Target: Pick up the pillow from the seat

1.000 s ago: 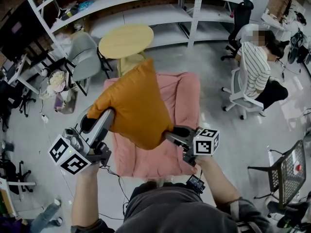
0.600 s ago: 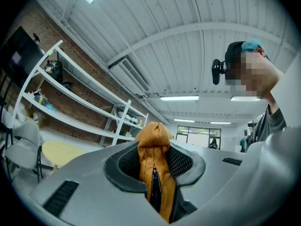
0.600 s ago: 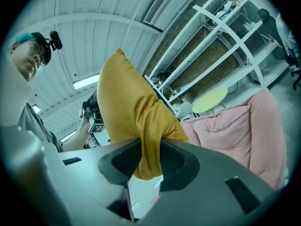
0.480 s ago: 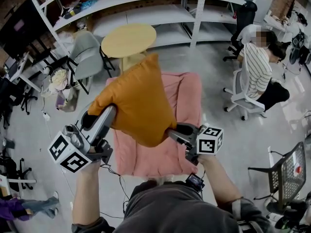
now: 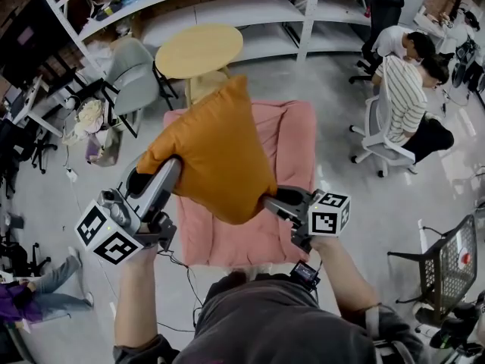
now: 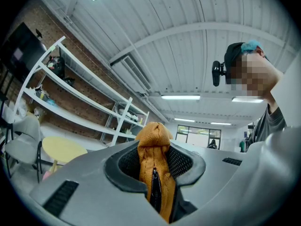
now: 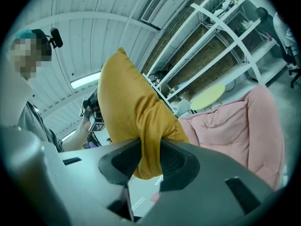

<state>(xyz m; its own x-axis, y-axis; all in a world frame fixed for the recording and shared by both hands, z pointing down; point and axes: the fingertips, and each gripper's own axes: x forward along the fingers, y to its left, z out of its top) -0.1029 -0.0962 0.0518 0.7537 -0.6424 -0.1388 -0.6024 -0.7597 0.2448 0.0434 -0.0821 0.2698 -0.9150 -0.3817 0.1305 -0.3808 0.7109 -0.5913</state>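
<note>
Both jaws pinching pillow (image 5: 212, 150) corners | left gripper (image 5: 171, 167), right gripper (image 5: 267, 202) | above seat (image 5: 292, 139) | advice: hold both level.

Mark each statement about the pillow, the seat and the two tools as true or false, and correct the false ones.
1. The orange pillow lies flat on the pink seat. False: it is held up in the air above the seat.
2. The left tool grips the pillow's zipper edge. True.
3. The right tool is empty. False: it is shut on a pillow corner.
4. A round yellow table stands beyond the seat. True.
</note>
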